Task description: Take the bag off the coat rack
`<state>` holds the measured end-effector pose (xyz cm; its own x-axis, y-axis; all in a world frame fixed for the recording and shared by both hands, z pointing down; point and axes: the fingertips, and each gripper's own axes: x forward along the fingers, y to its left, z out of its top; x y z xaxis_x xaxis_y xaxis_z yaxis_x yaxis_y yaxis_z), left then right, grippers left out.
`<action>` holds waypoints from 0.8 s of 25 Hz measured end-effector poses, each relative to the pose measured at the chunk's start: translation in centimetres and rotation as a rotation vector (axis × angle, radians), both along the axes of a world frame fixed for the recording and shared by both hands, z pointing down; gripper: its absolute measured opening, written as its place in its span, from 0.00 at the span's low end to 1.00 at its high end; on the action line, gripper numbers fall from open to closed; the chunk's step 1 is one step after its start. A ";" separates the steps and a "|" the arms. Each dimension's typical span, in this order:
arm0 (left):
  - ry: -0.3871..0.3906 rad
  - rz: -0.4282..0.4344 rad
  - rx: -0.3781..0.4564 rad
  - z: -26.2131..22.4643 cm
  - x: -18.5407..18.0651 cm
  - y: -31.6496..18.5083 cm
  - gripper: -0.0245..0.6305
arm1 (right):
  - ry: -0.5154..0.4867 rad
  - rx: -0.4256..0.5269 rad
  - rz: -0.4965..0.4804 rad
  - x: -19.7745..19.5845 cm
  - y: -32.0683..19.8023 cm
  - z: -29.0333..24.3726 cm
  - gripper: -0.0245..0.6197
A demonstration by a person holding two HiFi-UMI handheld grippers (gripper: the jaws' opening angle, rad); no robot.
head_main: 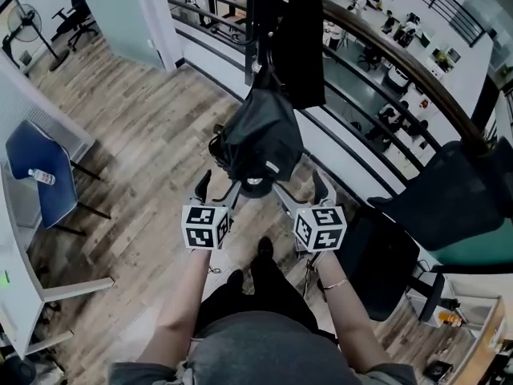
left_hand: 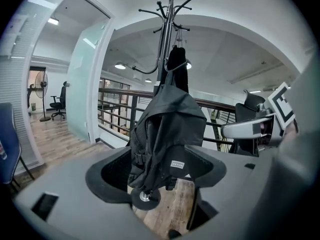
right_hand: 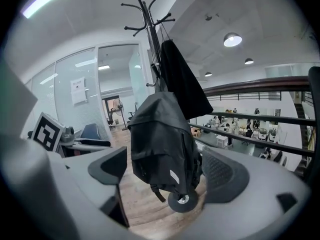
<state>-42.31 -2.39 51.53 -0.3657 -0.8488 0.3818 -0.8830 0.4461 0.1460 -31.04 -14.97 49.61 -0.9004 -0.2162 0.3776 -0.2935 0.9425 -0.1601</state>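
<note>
Black: one bag (head_main: 260, 135), one coat rack (left_hand: 168, 29), two grippers (head_main: 218, 189) (head_main: 300, 189), probably untouching.

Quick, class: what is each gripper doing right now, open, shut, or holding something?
Left gripper: open, fingers wide apart, bag not gripped.
Right gripper: open, fingers wide apart, holding nothing.

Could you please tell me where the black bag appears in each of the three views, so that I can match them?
Head view: the bag hangs at the centre, slightly above the middle.
Left gripper view: the bag is at the centre, a little low.
Right gripper view: the bag is at the centre, in the lower half.
Shared landmark: the coat rack, whose pole rises above the bag.
</note>
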 end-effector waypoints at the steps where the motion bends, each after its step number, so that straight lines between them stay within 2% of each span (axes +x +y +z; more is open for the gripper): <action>1: 0.003 -0.006 -0.006 0.3 -0.2 -0.5 0.52 | 0.006 -0.001 -0.010 -0.4 -0.5 0.3 0.74; 8: 0.038 -0.019 -0.068 2.9 -1.5 -3.3 0.52 | 0.050 -0.004 -0.068 -2.9 -3.8 2.8 0.75; 20: 0.003 -0.034 -0.102 4.1 -5.2 -7.0 0.52 | 0.080 -0.005 -0.170 -6.6 -6.3 5.2 0.75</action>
